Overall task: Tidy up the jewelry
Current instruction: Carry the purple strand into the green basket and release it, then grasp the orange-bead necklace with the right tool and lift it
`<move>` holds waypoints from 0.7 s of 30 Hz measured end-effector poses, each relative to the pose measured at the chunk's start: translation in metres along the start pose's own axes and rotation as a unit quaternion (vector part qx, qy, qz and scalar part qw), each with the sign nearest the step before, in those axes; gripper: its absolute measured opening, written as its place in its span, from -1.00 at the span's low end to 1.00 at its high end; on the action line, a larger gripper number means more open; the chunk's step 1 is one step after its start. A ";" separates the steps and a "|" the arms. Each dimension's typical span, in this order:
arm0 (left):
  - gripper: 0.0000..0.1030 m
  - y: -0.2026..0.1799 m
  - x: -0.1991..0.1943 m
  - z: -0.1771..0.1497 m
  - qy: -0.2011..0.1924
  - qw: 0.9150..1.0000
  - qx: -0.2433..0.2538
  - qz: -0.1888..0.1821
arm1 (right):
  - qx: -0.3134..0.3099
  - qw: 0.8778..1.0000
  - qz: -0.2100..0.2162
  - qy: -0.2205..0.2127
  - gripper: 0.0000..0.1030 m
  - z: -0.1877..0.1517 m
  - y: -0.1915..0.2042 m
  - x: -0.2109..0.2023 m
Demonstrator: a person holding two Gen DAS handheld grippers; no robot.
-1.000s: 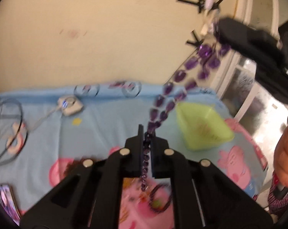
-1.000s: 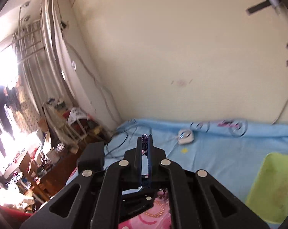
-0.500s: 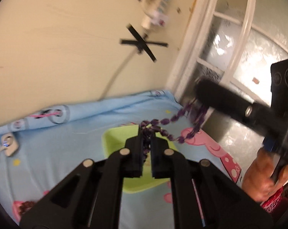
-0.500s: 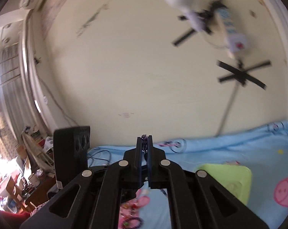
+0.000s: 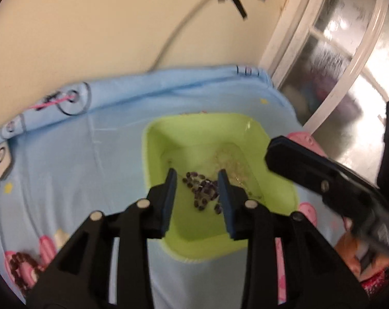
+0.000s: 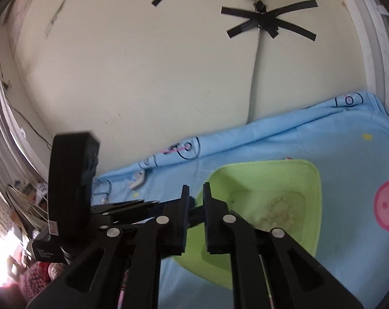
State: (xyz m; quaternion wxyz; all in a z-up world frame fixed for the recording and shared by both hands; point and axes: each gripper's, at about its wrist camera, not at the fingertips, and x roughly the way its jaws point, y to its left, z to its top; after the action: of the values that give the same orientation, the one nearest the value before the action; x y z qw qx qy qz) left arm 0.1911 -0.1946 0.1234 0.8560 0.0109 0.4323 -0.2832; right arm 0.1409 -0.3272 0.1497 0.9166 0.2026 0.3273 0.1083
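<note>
A purple bead necklace (image 5: 203, 191) lies heaped in the green plastic tub (image 5: 153, 141), beside a pale gold chain (image 5: 230, 159). My left gripper (image 5: 197, 177) hangs open and empty right above the tub, its jaws wide apart either side of the beads. My right gripper (image 6: 194, 193) is open and empty over the tub's (image 6: 315, 180) left rim; it shows as a black bar at the right of the left wrist view (image 5: 318, 177). The gold chain (image 6: 279, 211) shows in the right wrist view; the purple necklace is hidden there.
The tub sits on a blue cartoon-print sheet (image 5: 65, 170) against a cream wall. A dark bead bracelet (image 5: 19, 265) lies at the lower left. A small white device (image 5: 1, 159) with a cable lies at the left edge. A glass door (image 5: 336, 51) stands at the right.
Both grippers held the purple necklace stretched between them; both have opened and the necklace has dropped into the green tub. Both moved right and down over the tub.
</note>
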 end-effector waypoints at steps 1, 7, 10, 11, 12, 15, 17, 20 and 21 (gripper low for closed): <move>-0.40 0.004 -0.013 -0.003 -0.013 1.000 -0.004 -0.002 | -0.004 1.000 0.003 -0.007 -1.00 0.000 0.005 -0.004; -0.40 0.061 -0.116 -0.058 -0.108 0.993 -0.039 0.028 | -0.015 0.999 0.042 0.008 -1.00 -0.021 0.036 -0.005; -0.39 0.099 -0.148 -0.097 -0.119 0.987 -0.062 0.087 | -0.017 0.997 0.062 0.048 -1.00 -0.049 0.053 0.013; -0.39 0.112 -0.156 -0.108 -0.118 0.985 -0.074 0.106 | -0.017 0.996 0.067 0.060 -1.00 -0.057 0.057 0.019; -0.39 0.129 -0.168 -0.124 -0.115 0.981 -0.094 0.125 | -0.017 0.994 0.075 0.082 -1.00 -0.073 0.065 0.031; -0.39 0.165 -0.185 -0.160 -0.107 0.972 -0.144 0.152 | -0.023 0.987 0.086 0.130 -1.00 -0.105 0.085 0.056; -0.39 0.179 -0.187 -0.185 -0.100 0.967 -0.168 0.163 | -0.030 0.982 0.092 0.160 -1.00 -0.126 0.099 0.071; -0.39 0.186 -0.185 -0.212 -0.089 0.965 -0.185 0.162 | -0.052 0.978 0.091 0.180 -1.00 -0.146 0.119 0.080; -0.39 0.185 -0.182 -0.218 -0.085 0.965 -0.186 0.162 | -0.064 0.977 0.088 0.184 -1.00 -0.152 0.126 0.082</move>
State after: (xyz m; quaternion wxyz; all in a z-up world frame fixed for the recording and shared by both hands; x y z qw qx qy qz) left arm 0.0381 0.1050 0.0813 0.9110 -0.1031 0.3955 -0.0555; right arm 0.0968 -0.1413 0.0528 0.8384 0.1481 0.4640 0.2446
